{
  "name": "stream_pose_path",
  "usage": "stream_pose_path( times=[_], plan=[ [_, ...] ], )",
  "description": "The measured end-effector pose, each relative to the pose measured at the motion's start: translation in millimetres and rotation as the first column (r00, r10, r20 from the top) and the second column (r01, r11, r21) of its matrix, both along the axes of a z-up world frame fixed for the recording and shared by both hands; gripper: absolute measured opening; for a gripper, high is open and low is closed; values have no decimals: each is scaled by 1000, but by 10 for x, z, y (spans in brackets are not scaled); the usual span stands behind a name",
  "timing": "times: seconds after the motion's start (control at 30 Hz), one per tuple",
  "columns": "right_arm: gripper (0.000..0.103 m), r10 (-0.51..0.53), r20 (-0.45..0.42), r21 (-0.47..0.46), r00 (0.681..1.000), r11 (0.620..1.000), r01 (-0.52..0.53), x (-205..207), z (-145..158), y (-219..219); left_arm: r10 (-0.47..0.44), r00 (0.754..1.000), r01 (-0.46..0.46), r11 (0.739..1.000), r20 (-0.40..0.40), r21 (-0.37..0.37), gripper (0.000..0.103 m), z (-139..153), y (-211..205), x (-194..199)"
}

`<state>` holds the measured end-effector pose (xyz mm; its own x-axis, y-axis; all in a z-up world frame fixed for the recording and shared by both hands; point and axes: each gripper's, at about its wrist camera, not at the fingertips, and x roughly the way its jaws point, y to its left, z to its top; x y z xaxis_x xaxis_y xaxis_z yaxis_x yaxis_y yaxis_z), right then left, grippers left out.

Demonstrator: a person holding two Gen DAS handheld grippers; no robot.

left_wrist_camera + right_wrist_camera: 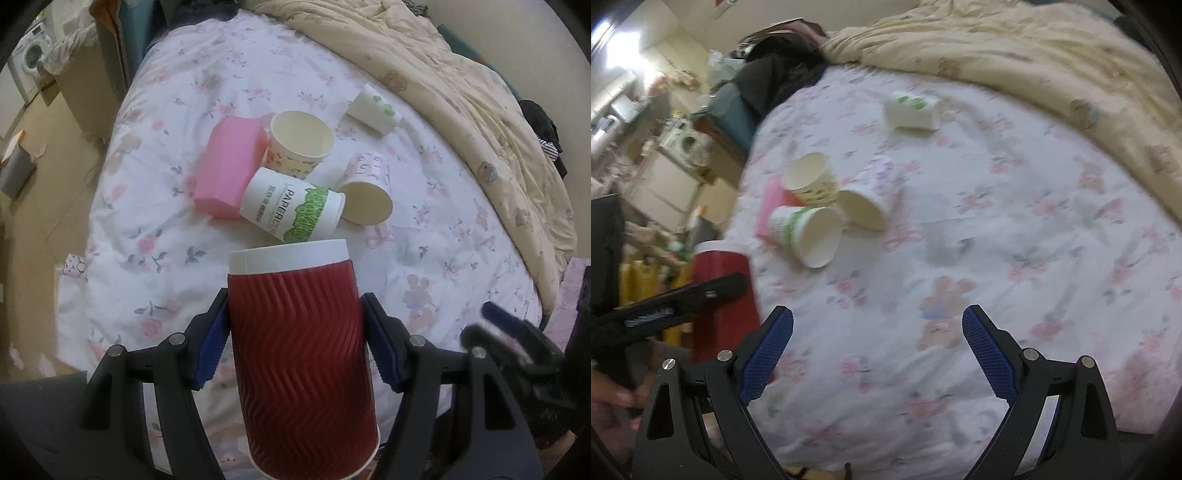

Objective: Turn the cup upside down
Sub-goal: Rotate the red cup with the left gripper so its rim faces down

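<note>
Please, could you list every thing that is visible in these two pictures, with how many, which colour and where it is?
red ribbed cup: 1, dark red with white rim, held between the left jaws, above the bed
paper cups: 4, white or cream with green or pink prints; three clustered mid-bed, at least two of them on their sides, one apart nearer the quilt
pink box: 1, pink, on the bed, touching the cluster
bedsheet: 1, white with pink flowers, under everything
quilt: 1, cream, bunched at the far side of the bed
washing machine: 1, white, far left on the floor
left gripper: 1, black with blue pads, shut on the red cup
right gripper: 1, black with blue pads, open, nothing between the jaws
</note>
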<state>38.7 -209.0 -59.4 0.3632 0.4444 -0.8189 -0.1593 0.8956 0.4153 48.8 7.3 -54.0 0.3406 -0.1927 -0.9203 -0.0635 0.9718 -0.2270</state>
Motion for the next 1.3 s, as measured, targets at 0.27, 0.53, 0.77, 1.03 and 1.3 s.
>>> stream_pose_path(
  times=[0.27,0.53,0.77,1.03,1.3],
  plan=[
    [95,248,-18,181,969,953,-241,-137,0,413,-16,1000,16,1000,23,13,65,51,-64,-26],
    [95,336,-73,155,939,934,-322,-247,-149,680,-37,999,39,997,40,-62,64,137,-88,-43],
    [95,251,-133,40,959,968,-248,-169,-316,544,-78,995,85,988,62,-131,64,235,-131,-55],
    [95,161,-120,44,980,987,-157,-77,-245,277,-67,994,73,995,82,-73,63,288,-135,-30],
    [95,-197,-121,208,973,953,219,39,-64,-691,-38,996,37,999,80,10,63,261,-405,248]
  ],
)
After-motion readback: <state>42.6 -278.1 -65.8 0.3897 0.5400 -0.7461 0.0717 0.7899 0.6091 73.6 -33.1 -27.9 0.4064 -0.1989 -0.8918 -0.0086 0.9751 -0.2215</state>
